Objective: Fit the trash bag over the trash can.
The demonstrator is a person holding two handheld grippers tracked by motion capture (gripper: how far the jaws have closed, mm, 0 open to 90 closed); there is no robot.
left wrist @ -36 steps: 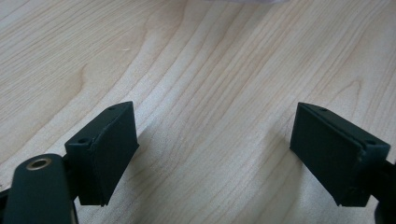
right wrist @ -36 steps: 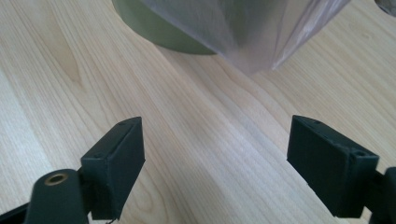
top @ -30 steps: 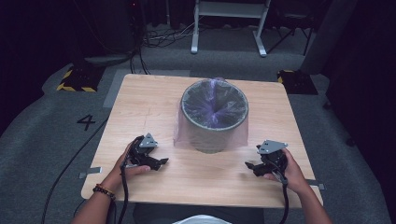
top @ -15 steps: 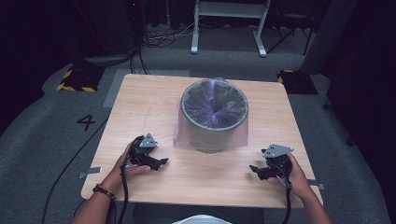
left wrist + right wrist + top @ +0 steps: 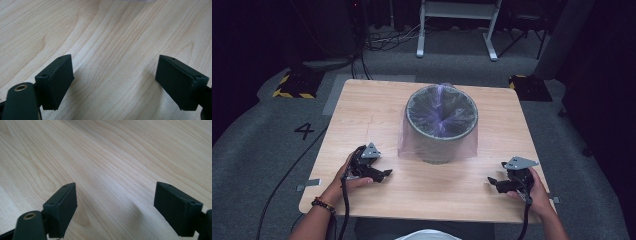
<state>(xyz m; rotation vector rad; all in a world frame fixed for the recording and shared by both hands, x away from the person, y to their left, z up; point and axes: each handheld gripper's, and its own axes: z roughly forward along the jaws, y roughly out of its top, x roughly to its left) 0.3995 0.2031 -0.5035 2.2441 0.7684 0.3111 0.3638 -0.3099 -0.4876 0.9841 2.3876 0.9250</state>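
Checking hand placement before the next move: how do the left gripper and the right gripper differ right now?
The left gripper rests nearer the bin, close to its purple liner; the right gripper sits farther off, by the table's near right corner. The left points right toward the table's middle; the right points left. Both are open, holding nothing, low over bare wood.
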